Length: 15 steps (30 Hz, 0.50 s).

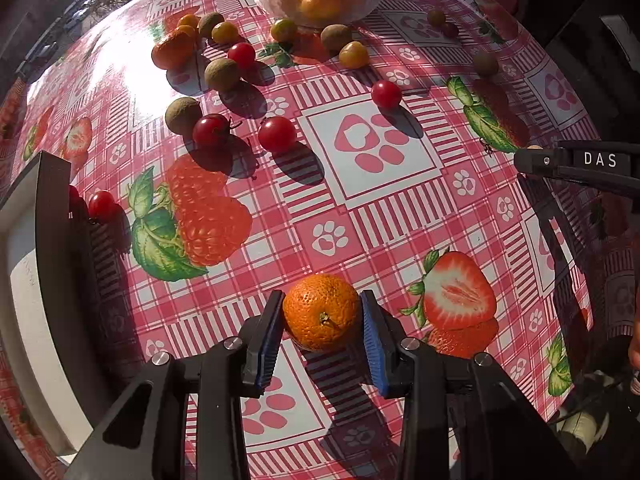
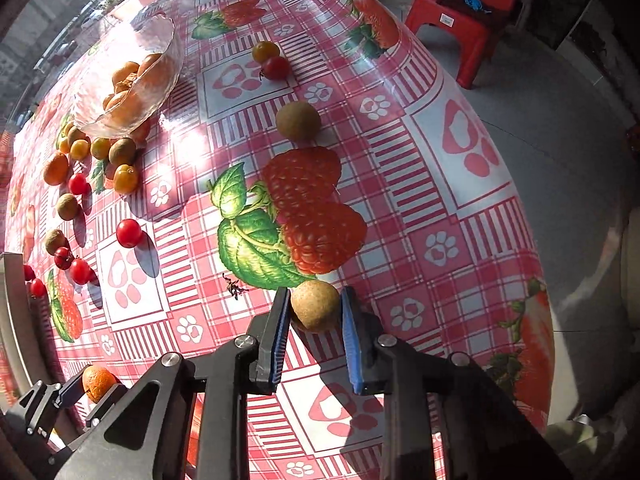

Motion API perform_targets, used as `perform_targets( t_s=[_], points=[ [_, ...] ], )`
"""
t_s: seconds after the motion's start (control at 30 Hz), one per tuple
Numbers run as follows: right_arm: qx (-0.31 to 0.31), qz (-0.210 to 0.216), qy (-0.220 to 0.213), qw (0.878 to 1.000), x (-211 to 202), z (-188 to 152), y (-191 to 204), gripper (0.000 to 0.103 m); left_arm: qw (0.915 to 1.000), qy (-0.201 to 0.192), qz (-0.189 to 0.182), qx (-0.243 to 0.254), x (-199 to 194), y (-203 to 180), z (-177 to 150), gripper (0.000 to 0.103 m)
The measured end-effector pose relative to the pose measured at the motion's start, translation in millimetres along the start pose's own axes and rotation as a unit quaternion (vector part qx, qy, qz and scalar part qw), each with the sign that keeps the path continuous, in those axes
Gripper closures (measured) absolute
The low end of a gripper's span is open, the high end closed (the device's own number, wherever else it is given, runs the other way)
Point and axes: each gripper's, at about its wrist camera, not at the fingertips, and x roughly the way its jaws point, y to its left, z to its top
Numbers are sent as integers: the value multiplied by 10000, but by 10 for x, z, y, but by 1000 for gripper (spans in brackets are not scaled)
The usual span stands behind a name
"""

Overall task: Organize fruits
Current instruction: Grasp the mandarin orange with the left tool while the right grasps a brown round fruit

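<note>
Right now the left gripper [image 1: 322, 316] pinches a mandarin [image 1: 321, 312] above the near part of the tablecloth [image 1: 400, 216], and the right gripper [image 2: 316, 308] pinches a brown longan [image 2: 315, 305] near the table's right edge; both pads press round skins, so a loose squeeze could let either fruit roll, the longan maybe off the edge, before reaching the glass bowl [image 2: 160, 36] far across

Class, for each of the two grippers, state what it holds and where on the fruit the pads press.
Left gripper: a mandarin, pads on its opposite sides. Right gripper: a brown longan, likewise pinched across its sides.
</note>
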Motion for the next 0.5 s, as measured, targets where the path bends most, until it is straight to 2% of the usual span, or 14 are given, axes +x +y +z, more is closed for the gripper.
perform_targets(
  t_s=[0.2,0.5],
  points=[
    [143,416,8,9990,-150,-350,74,76,9995,53,-220,-213,-72,171,-21,64],
    [194,640,140,9977,-350,-810,199,76,9985,-19,-451,-306,-266,403,-175,64]
  ],
)
